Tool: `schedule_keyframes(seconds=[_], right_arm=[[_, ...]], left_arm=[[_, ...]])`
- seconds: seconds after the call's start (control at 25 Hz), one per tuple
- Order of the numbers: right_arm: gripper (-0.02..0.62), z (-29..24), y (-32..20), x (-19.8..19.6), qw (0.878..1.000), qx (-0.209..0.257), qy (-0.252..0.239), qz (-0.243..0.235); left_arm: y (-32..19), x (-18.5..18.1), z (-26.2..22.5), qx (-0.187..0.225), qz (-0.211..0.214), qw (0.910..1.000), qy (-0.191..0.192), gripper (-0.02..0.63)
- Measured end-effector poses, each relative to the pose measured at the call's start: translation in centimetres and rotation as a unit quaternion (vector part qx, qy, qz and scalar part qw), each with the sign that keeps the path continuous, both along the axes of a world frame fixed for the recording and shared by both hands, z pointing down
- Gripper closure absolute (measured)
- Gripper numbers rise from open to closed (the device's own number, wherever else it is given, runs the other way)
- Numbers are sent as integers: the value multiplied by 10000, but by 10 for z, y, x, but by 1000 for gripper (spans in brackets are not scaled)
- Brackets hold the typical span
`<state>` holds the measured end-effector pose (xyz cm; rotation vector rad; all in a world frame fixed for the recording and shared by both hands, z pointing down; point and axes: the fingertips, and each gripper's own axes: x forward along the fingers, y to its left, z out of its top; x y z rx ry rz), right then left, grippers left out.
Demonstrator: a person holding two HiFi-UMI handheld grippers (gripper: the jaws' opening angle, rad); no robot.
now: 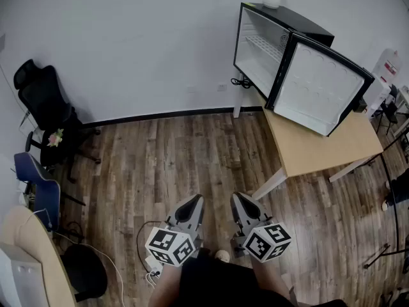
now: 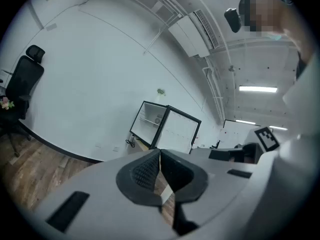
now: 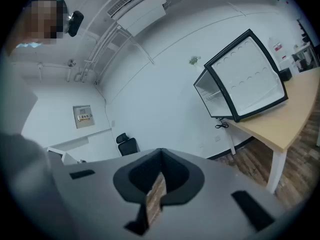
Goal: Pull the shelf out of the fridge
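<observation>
The white wire shelf (image 1: 264,45) sits inside the open black mini fridge (image 1: 300,23) on the pale wooden table (image 1: 319,149), upper right. It is well apart from the 2 grippers, lower centre. The left gripper (image 1: 193,203) and right gripper (image 1: 241,201) are both clenched on nothing. The approach is not yet begun; next, close in and spread a jaw pair.

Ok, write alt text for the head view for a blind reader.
A small black fridge with its door swung open stands on a light wooden table at upper right, a white wire shelf inside. Low in frame, the grey left gripper and right gripper sit side by side, shut and empty, above the wood-plank floor.
</observation>
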<state>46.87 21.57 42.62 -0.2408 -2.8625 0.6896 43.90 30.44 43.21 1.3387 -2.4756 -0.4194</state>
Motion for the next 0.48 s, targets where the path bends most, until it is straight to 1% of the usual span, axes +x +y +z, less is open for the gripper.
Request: schedule_keyframes(seconds=[0.24,0.4,0.48], right_arm=[[604,12,-10,41,9999,-129,-62,62],[604,14,-13,53,9991,-387,-45,136],[604,8,-13,54,9992,-385,-97,91]], left_arm=[[-7,39,11,-173,-104,9997,-111,598],[-5,54,6,-142,-184,9996,-145,598],[-3,57,1,-174,-236,9994,-210,598]])
